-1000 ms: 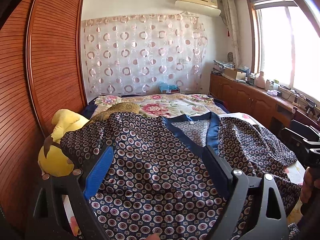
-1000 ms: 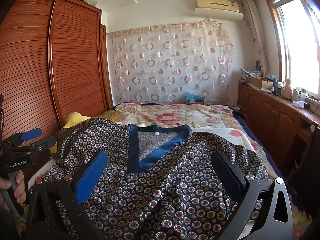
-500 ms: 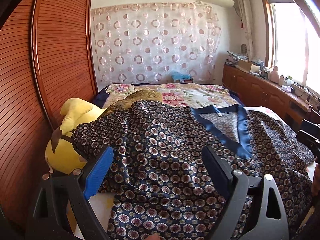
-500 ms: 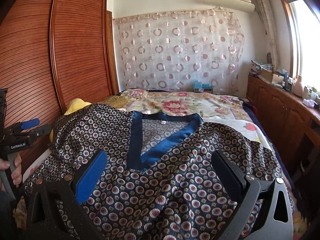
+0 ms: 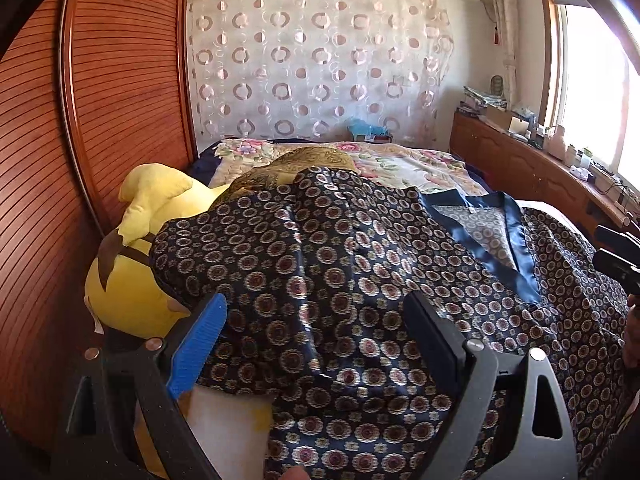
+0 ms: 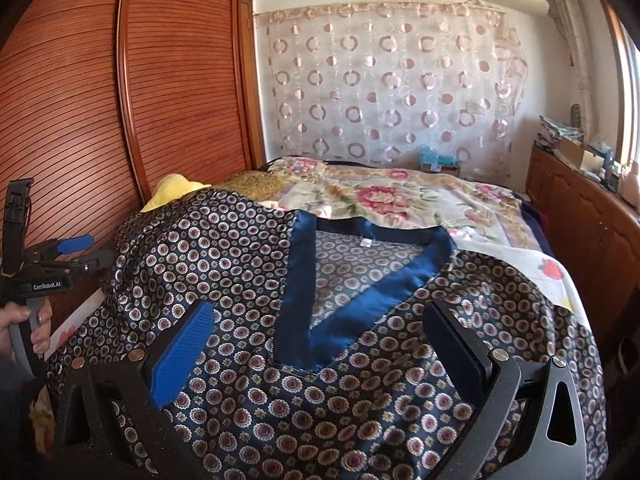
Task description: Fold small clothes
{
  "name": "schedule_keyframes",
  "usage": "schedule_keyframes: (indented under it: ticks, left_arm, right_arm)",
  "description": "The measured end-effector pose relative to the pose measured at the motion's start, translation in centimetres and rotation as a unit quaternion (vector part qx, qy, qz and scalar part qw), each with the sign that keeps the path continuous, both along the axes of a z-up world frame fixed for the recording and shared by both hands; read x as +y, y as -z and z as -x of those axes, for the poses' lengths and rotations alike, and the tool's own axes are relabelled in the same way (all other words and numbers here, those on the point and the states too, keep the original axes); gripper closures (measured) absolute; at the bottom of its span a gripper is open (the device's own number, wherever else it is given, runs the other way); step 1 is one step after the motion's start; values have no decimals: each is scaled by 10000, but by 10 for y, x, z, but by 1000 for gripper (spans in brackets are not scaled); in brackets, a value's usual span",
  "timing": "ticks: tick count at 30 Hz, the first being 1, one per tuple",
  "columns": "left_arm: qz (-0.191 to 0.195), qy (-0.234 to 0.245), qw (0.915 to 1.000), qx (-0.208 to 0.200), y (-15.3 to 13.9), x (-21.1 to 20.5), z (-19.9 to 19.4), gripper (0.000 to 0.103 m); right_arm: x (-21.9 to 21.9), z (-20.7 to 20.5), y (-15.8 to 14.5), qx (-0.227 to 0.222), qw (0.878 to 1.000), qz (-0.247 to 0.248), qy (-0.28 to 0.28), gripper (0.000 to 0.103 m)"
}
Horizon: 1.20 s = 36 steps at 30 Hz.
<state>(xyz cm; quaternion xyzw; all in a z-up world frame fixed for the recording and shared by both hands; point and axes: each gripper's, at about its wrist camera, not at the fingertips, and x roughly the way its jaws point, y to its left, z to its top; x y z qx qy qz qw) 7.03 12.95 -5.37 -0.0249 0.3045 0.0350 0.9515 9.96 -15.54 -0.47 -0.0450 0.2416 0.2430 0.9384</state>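
Observation:
A navy satin shirt with a ring pattern [image 5: 360,272] lies spread face up on the bed, its blue V collar [image 6: 304,280] towards the far side. It also fills the right wrist view [image 6: 280,400]. My left gripper [image 5: 316,332] is open and empty above the shirt's left sleeve and side. My right gripper [image 6: 320,340] is open and empty above the chest, just below the collar. The left gripper also shows at the left edge of the right wrist view [image 6: 76,252].
A yellow plush toy [image 5: 136,264] lies under the shirt's left sleeve, against the wooden wardrobe [image 5: 80,160]. A floral bedspread [image 6: 400,200] covers the far half of the bed. A wooden cabinet [image 6: 592,224] runs along the right.
Both grippers have shifted left over the shirt and come lower and closer to it. The left view now looks at the sleeve and plush toy. Both stay open.

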Motion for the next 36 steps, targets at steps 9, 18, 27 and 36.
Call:
schedule_keyframes:
  ticks: [9,18,27,36]
  left_arm:
    - [368,-323,9984,294,16,56,-10,22]
    - [1023,-343,9929,503,33,74,-23,36]
    - [1170,-167,9911,608,40,65,-39,78]
    - [749,-89,9970,-195,-1,53,-16,99]
  right_arm:
    - [10,-19,-2,247,9978,351,-507,0]
    - [11,-40,-5,510,9934,610,-825,0]
    - [7,-47,-5,566,9927,627,-857,0]
    - [8,-53,2,660,9931,562,-786,0]
